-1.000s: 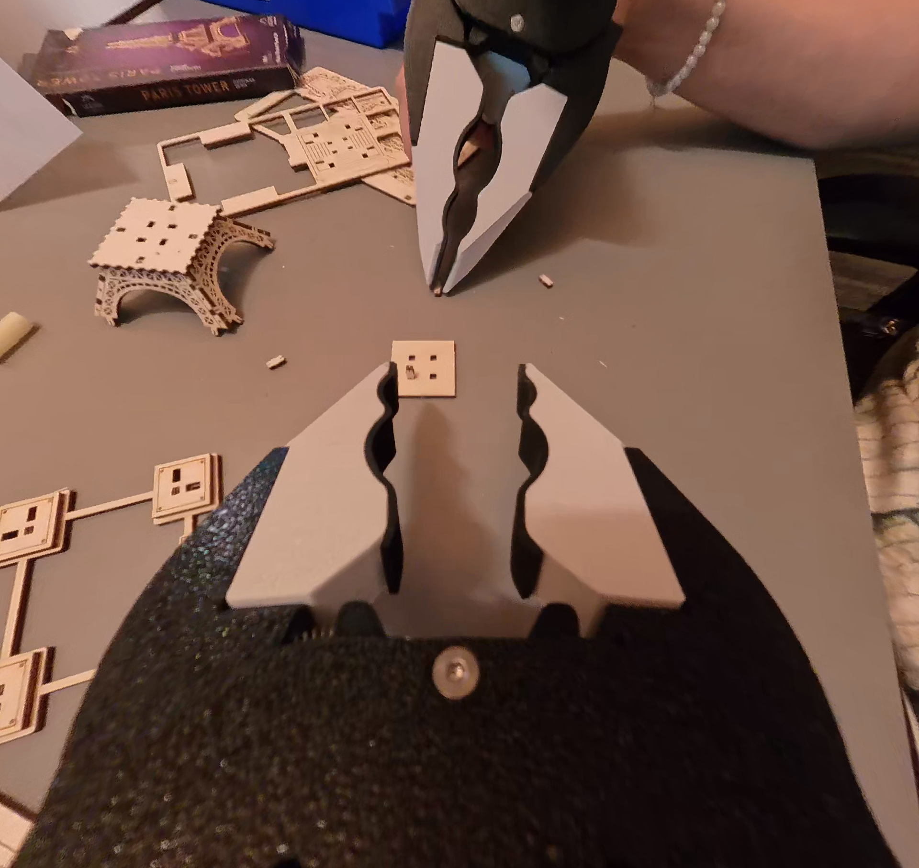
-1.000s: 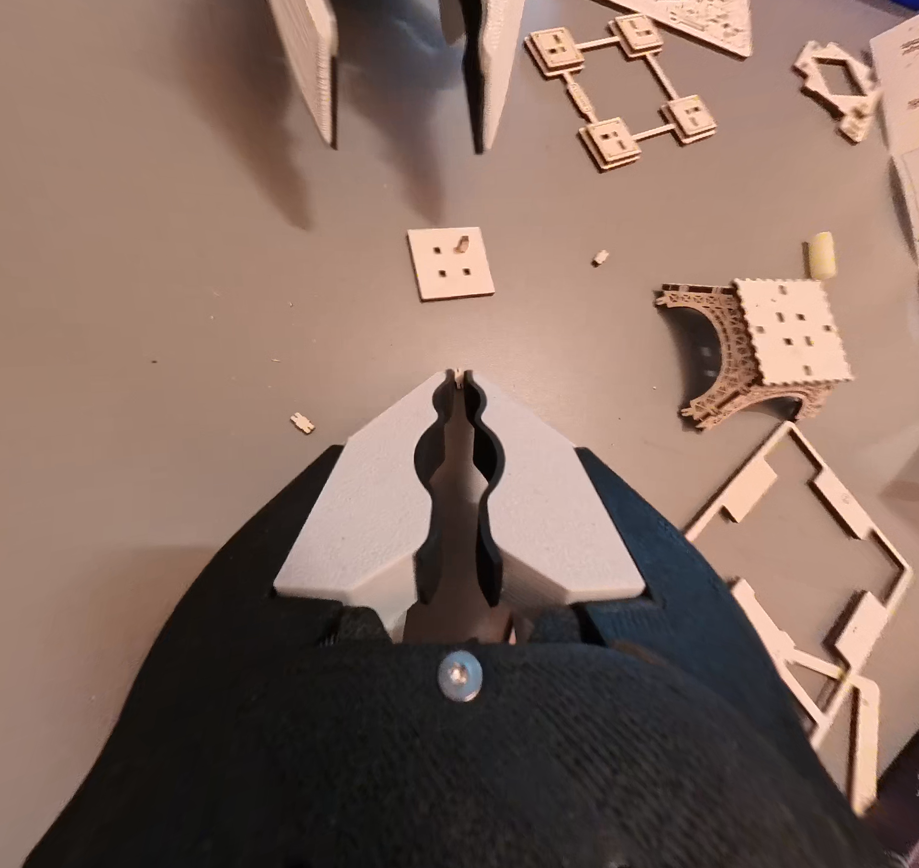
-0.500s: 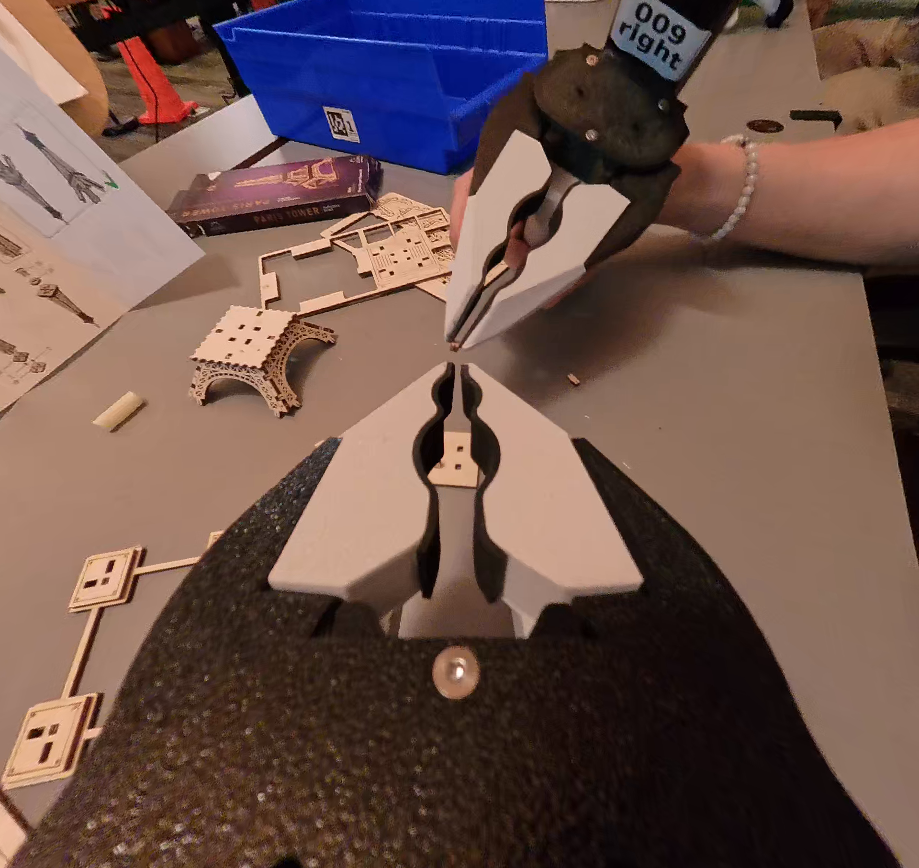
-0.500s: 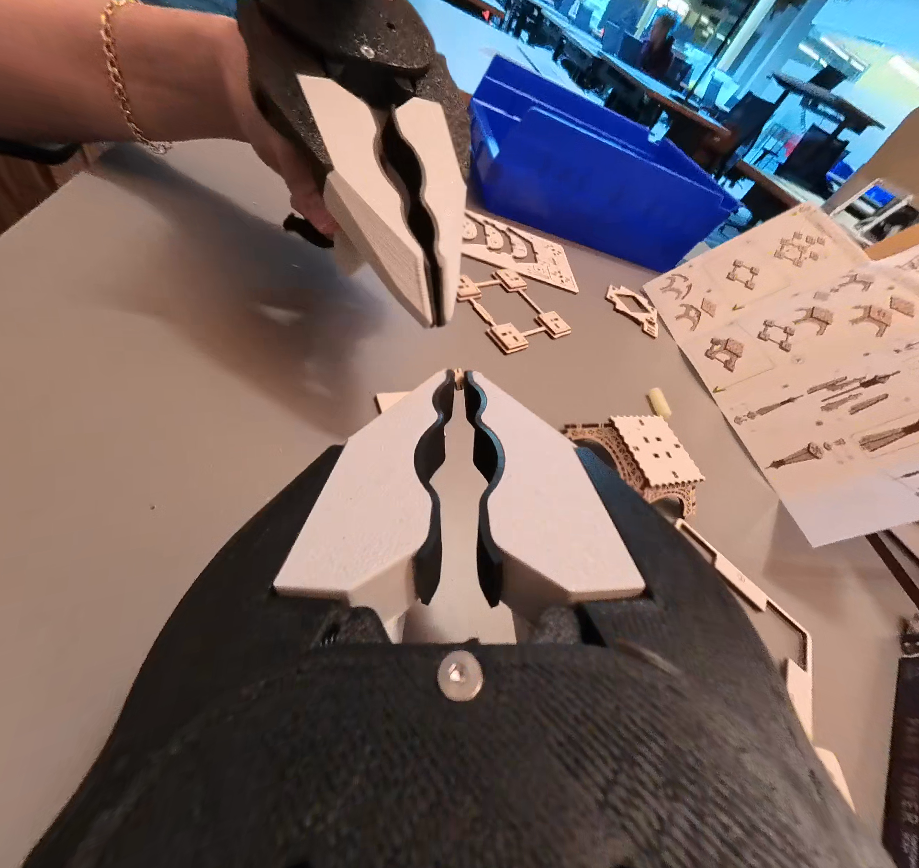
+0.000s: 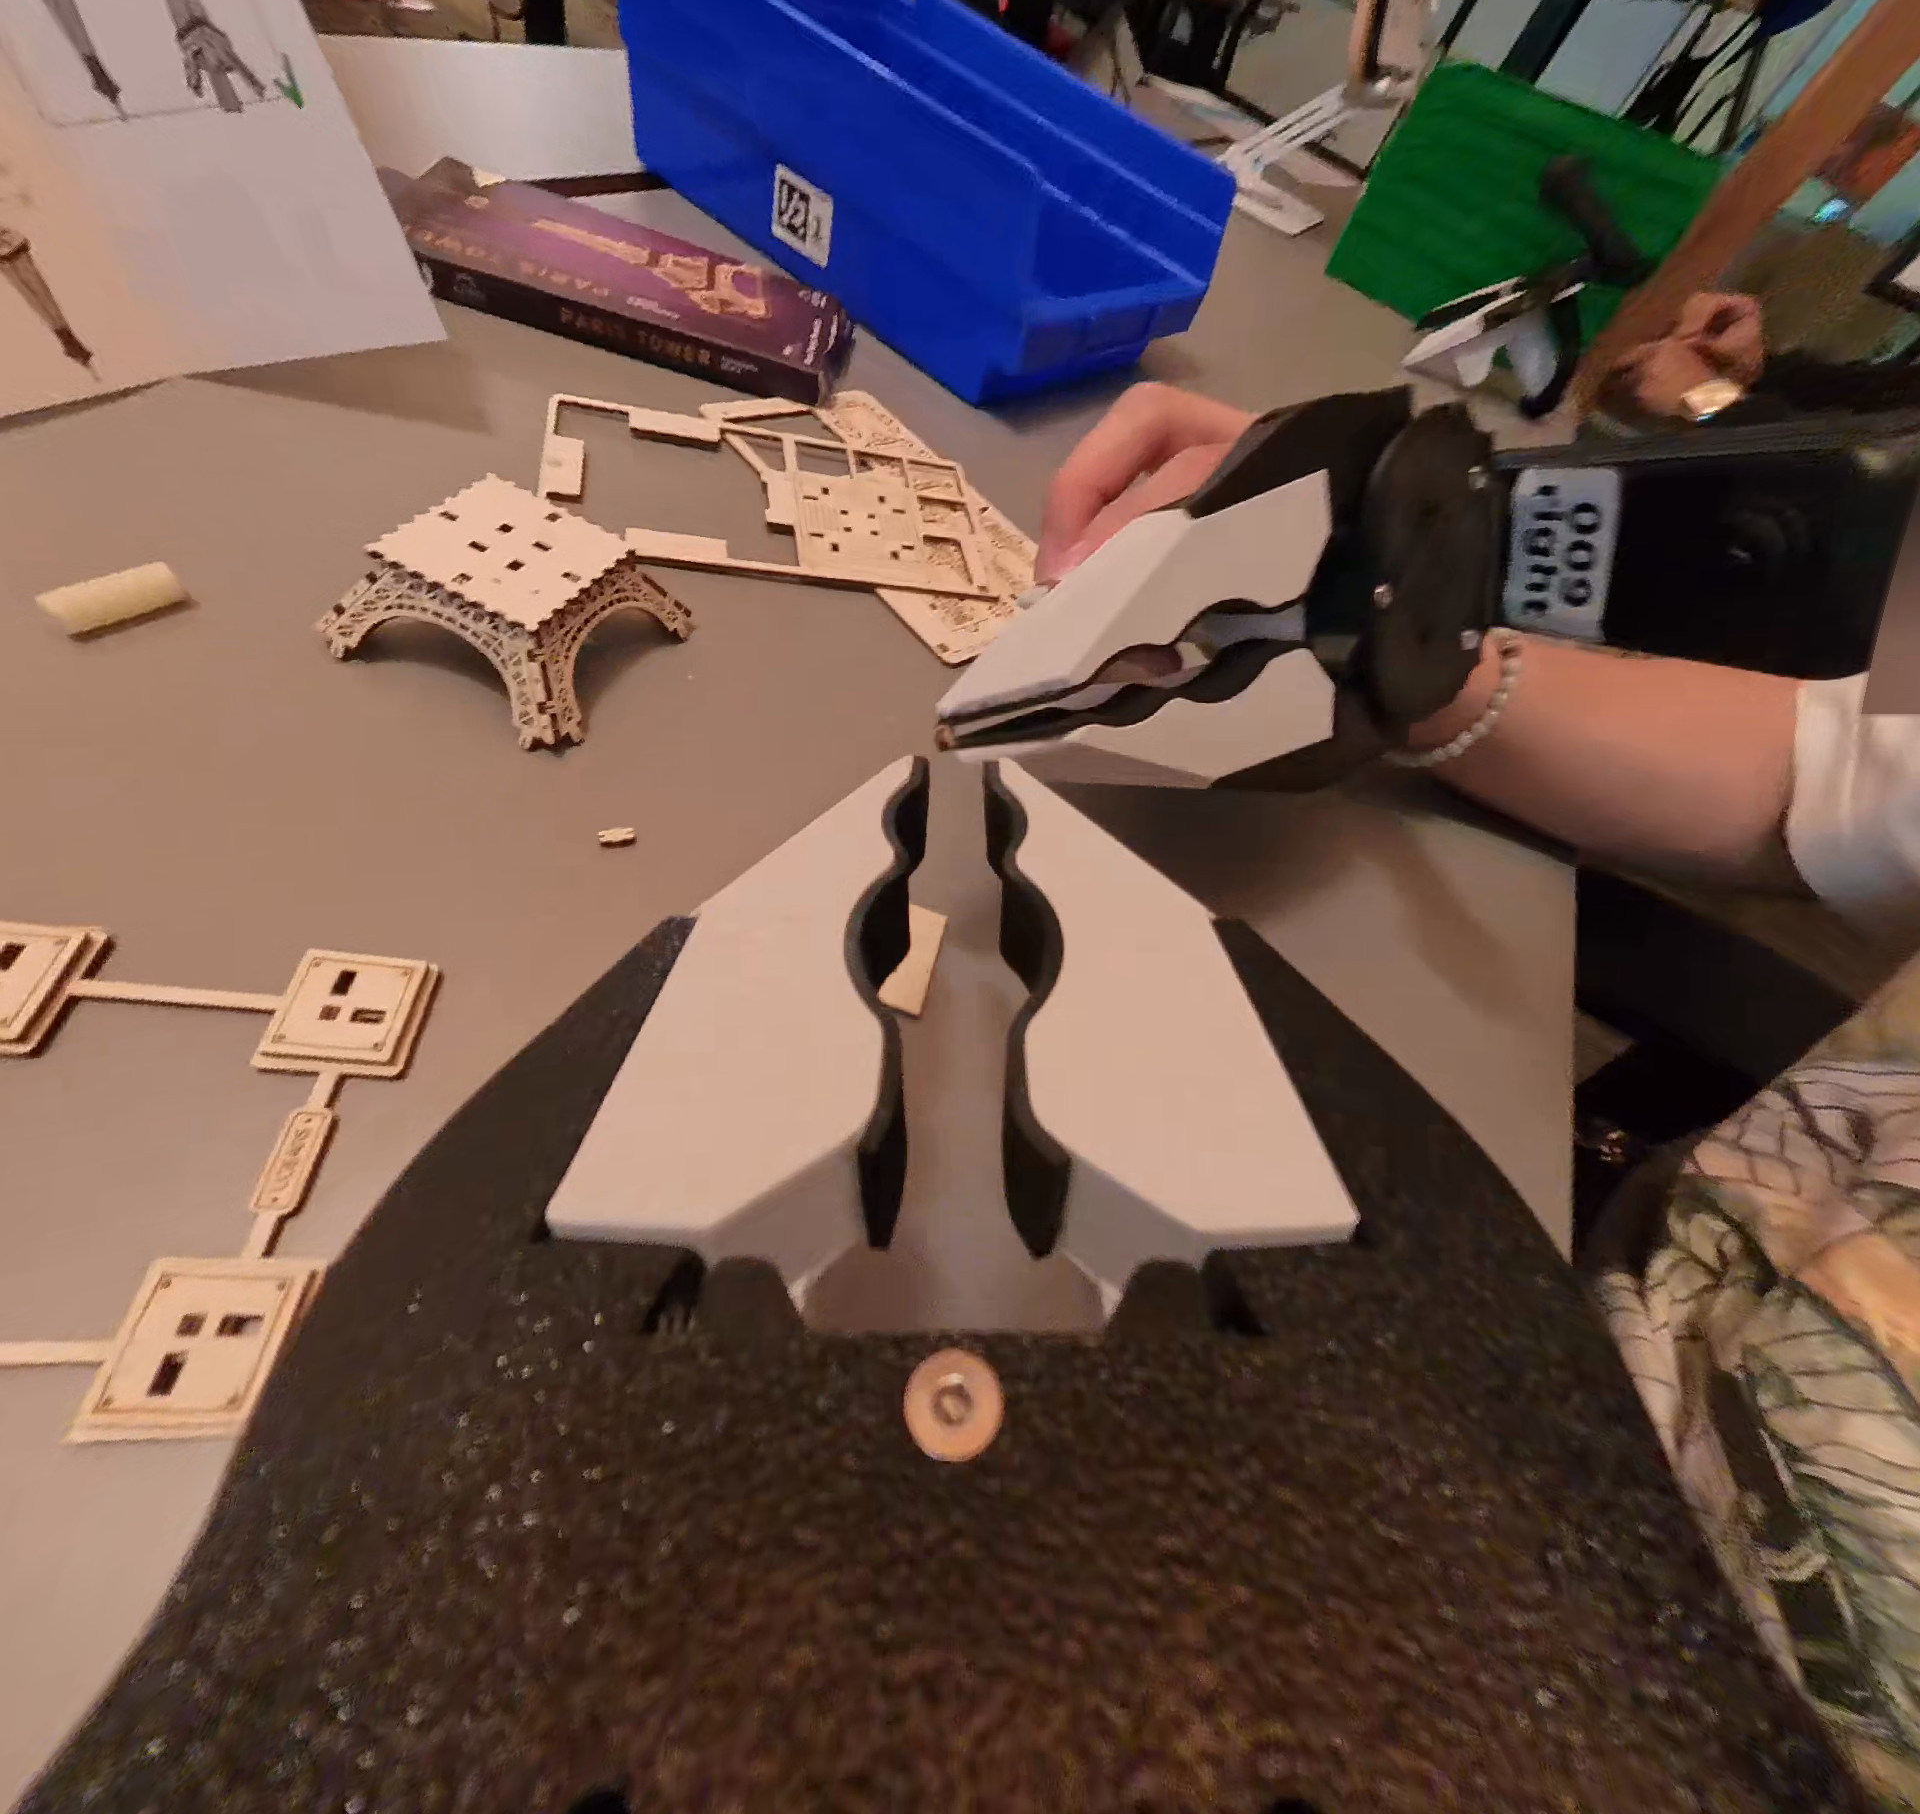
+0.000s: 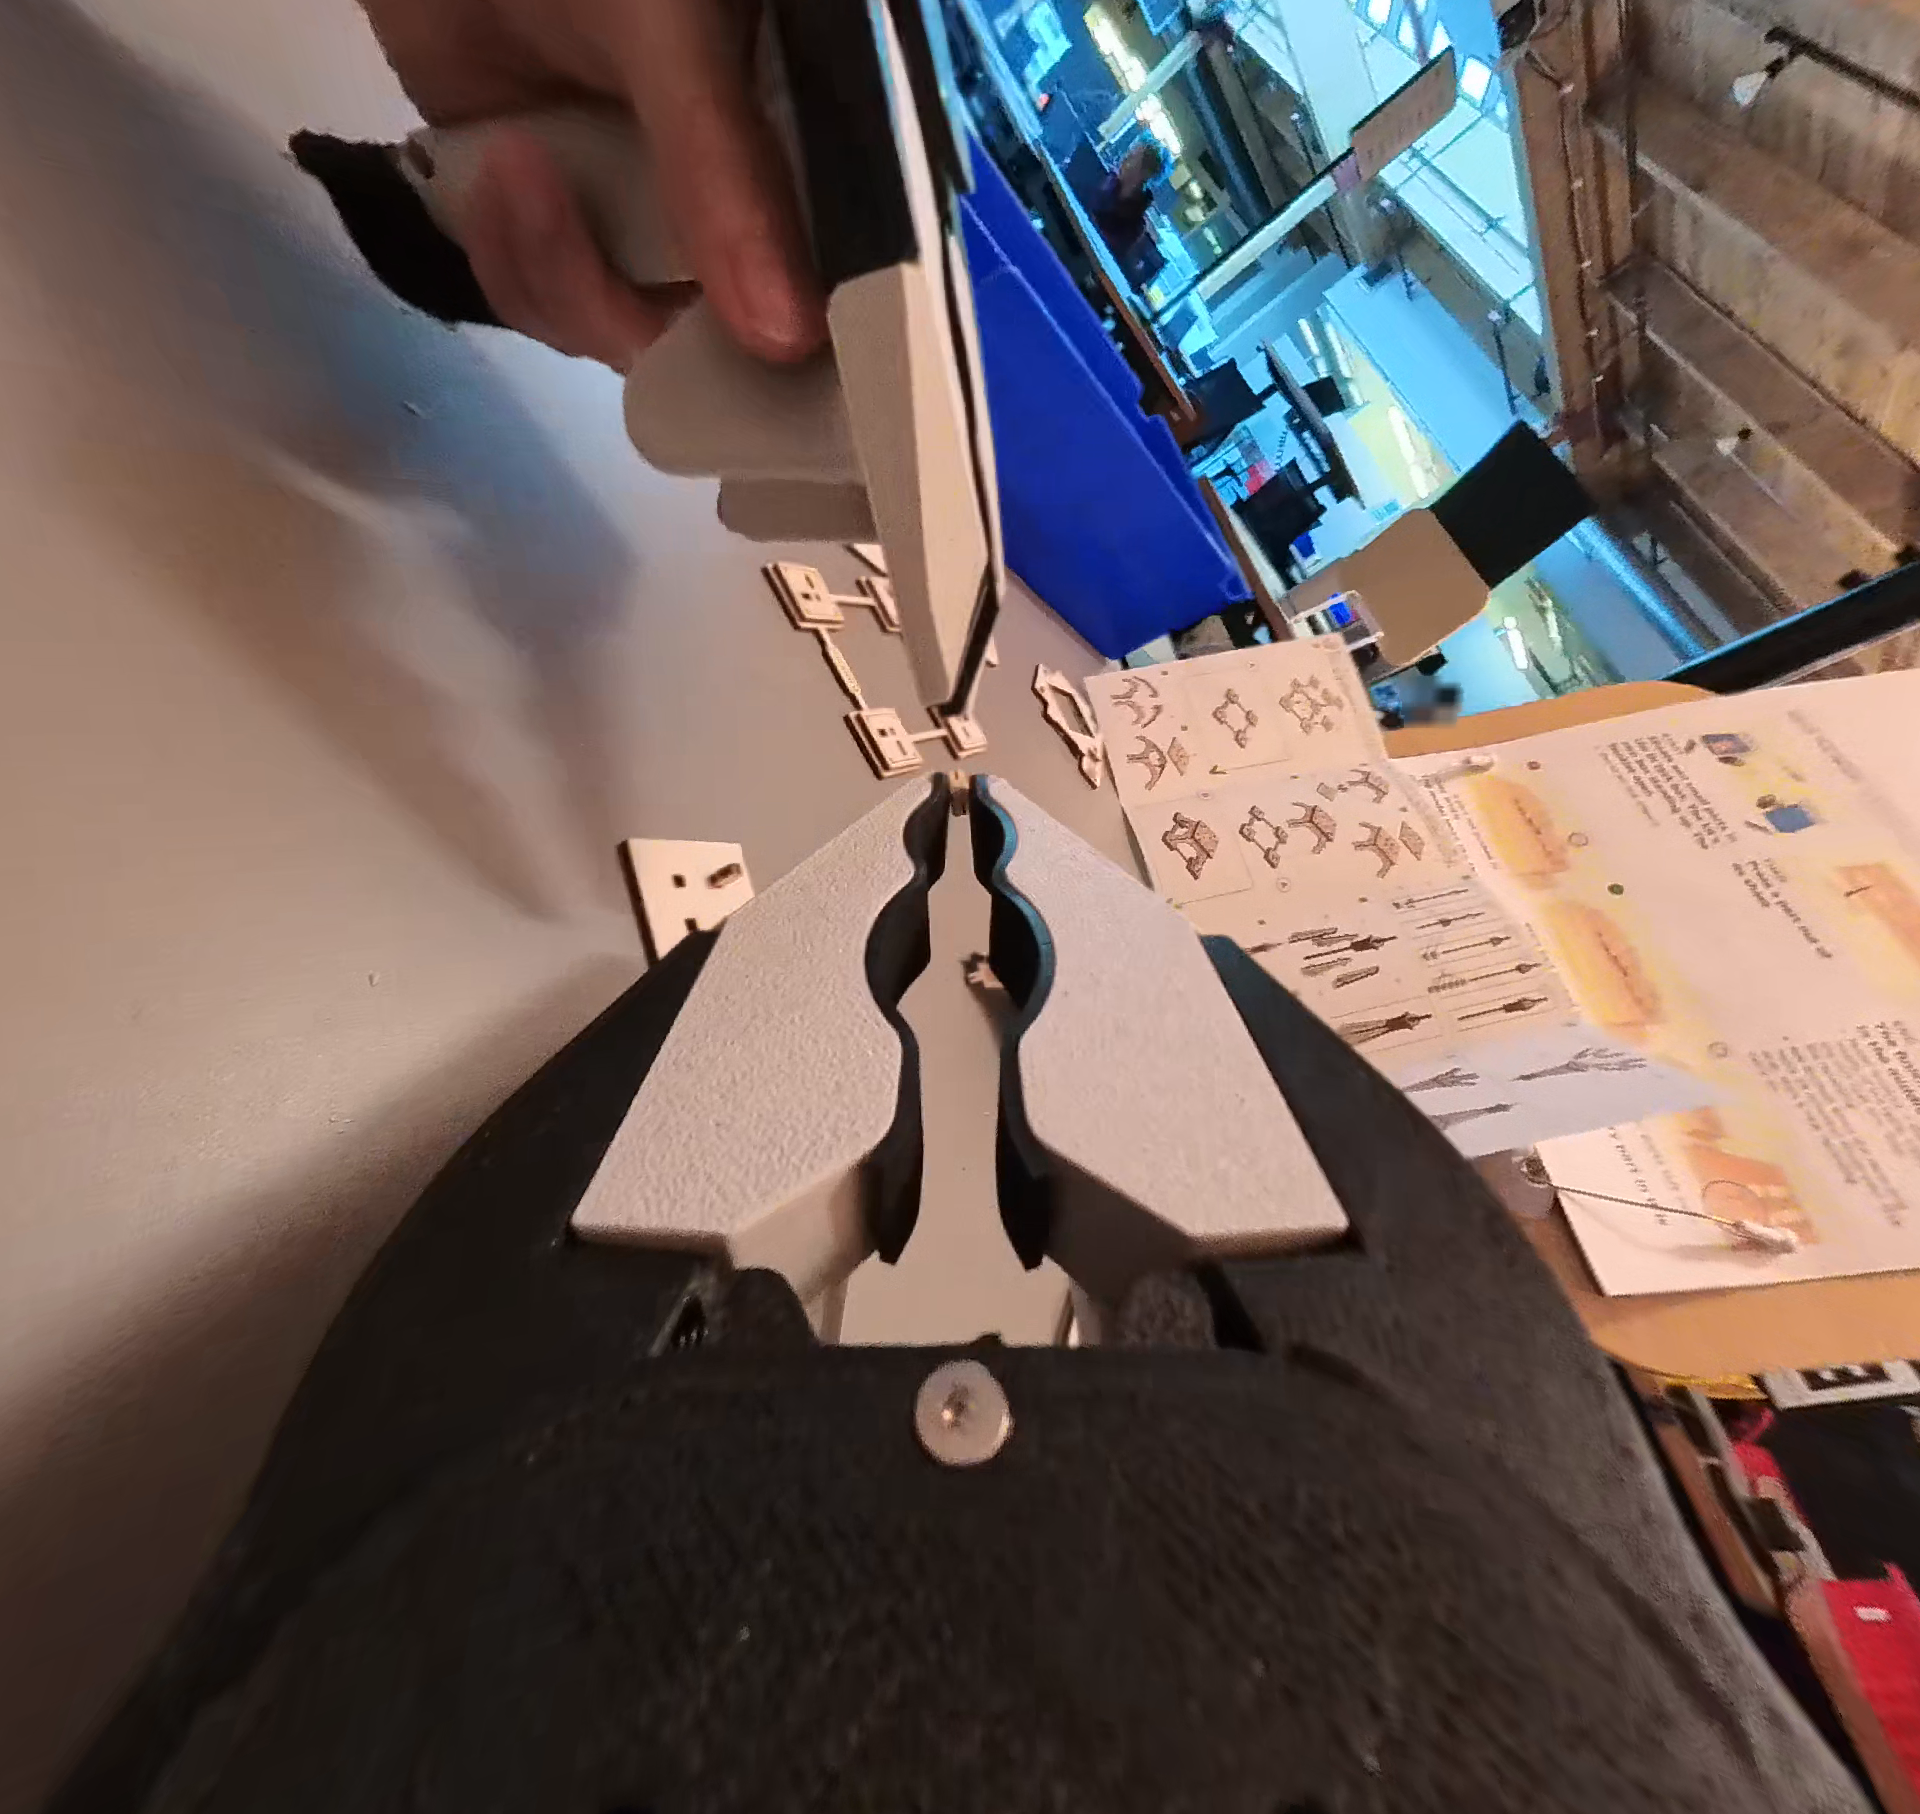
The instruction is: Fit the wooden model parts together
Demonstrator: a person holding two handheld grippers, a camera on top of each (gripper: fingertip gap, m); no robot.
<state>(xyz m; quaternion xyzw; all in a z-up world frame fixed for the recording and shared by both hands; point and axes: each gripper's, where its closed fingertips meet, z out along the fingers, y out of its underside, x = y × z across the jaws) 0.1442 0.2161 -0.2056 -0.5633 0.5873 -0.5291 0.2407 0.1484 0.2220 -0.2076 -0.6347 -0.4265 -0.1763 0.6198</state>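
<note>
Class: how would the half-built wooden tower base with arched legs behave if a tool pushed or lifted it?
The tower base looks light, being thin cut wood, so a push would probably slide it. Its lattice legs seem fragile under a squeeze. Four splayed legs suggest that it would resist tipping.

On the table [image 5: 260, 808] we see the tower base [image 5: 509, 590] at ten o'clock from our left gripper [image 5: 951, 793], the part sheet [image 5: 862, 517] behind it, the box [image 5: 634, 294] and bin [image 5: 935, 175] farther back, the square plate [image 5: 914, 964] beneath our fingertips, the linked squares [image 5: 343, 1011] at nine o'clock
</note>
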